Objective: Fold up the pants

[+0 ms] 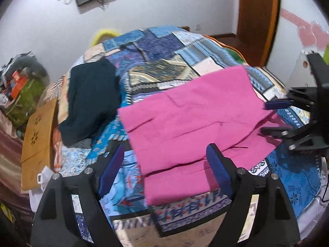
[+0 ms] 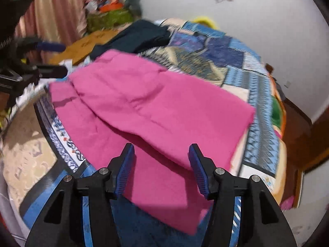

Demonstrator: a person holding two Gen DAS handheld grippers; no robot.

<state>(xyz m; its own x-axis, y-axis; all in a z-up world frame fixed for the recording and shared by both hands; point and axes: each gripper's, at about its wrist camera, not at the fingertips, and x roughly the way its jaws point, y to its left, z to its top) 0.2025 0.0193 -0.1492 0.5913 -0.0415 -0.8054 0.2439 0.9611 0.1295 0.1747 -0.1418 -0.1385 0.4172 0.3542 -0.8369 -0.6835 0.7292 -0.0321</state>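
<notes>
Already the pink pants [image 1: 191, 123] look partly folded: they lie flat on the patchwork quilt [image 1: 164, 61] of the bed, one layer laid over another, with a lower layer jutting out past the upper one's edge. Judging by that, at least one fold is made, and another fold to make the bundle compact probably remains, plus some smoothing.

The left hand-held gripper [image 1: 164, 162] hovers over the near edge of the pants with its blue pads spread wide, holding nothing. The right hand-held gripper [image 2: 161, 161] hangs above the pants' other end, also spread and empty.

Beyond the pants on the quilt lies a dark teal garment [image 1: 90, 100], apart from them. Past that garment, off the bed's edge, stands a brown cardboard box [image 1: 39, 142], with a cluttered pile [image 1: 18, 86] and a pinkish curtain [image 2: 51, 10] further on. Behind the bed rises a white wall [image 1: 164, 4], with a wooden door frame [image 1: 257, 20] to one side.
</notes>
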